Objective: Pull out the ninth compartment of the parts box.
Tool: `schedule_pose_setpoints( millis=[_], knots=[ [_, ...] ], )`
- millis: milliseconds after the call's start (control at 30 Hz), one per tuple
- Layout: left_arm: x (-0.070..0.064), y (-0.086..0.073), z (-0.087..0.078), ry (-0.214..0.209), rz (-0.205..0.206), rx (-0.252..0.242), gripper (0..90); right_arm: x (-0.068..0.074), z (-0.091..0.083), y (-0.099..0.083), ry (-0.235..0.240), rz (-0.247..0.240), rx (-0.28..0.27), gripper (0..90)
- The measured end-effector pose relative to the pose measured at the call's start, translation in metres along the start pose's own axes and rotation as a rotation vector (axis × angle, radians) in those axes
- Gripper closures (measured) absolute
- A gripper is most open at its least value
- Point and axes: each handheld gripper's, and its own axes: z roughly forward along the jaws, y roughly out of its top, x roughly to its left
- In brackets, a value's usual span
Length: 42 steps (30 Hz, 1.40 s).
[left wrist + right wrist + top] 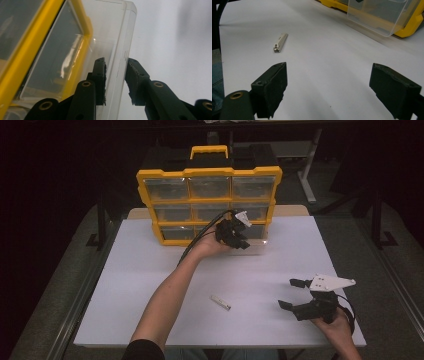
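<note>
White and bare over most of its top, the table carries a yellow organiser standing upright at its far edge, three rows of three clear drawers facing the person, a yellow handle on top. From the bottom row, right of the middle, one clear drawer is pulled partway out over the table, its front wall forward of the yellow frame.

The left tongs are at that drawer: in the left gripper view the two black jaws stand on either side of the drawer's front wall, one inside it and one outside, closed to a narrow gap with the wall between them and the inner pad against the plastic. The hand behind them reaches in across the middle of the table.

The right tongs hang wide open over the near right part of the table, holding nothing.

A small white bar-shaped piece lies flat on the near middle of the table, well apart from the organiser and to the left of the right tongs.
</note>
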Motion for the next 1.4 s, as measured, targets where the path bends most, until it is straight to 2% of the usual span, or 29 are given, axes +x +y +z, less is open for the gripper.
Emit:
schedule_pose_setpoints(
  millis=[67, 200, 333, 433, 667, 833, 1133, 1233, 1367, 1400],
  knots=[
    [-0.001, 0.0, -0.001, -0.016, -0.005, -0.007, 70.3, 0.0, 0.0, 0.0, 0.001, -0.002, 0.001, 13.9],
    [-0.003, 0.0, -0.002, -0.027, 0.007, 0.012, 71.1, 0.0, 0.0, 0.0, 0.001, -0.003, 0.001, 13.9],
    [-0.006, -0.001, -0.004, -0.041, 0.007, 0.002, 71.6, 0.0, 0.0, 0.0, 0.001, -0.004, 0.001, 13.9],
    [-0.007, -0.003, -0.004, -0.054, 0.025, 0.014, 71.7, 0.0, 0.0, 0.0, 0.001, -0.004, 0.002, 13.9],
    [-0.01, -0.005, -0.008, -0.071, 0.039, 0.006, 71.6, 0.001, 0.001, 0.0, 0.003, -0.002, 0.004, 13.9],
    [-0.013, -0.006, -0.009, -0.072, 0.053, 0.009, 71.9, 0.001, 0.001, 0.0, 0.003, -0.003, 0.006, 13.8],
    [-0.014, -0.008, -0.008, -0.075, 0.045, 0.005, 71.2, 0.001, 0.002, 0.0, 0.005, -0.008, 0.006, 13.9],
    [-0.013, -0.01, -0.009, -0.093, 0.008, -0.026, 67.7, 0.001, 0.002, 0.0, 0.005, -0.008, 0.008, 13.9],
    [-0.012, -0.011, -0.016, -0.103, -0.005, -0.056, 63.3, 0.001, 0.003, 0.0, 0.005, -0.005, 0.01, 13.9],
    [-0.011, -0.012, -0.019, -0.108, -0.008, -0.081, 62.2, 0.001, 0.003, 0.0, 0.003, -0.005, 0.011, 13.9]
  ],
)
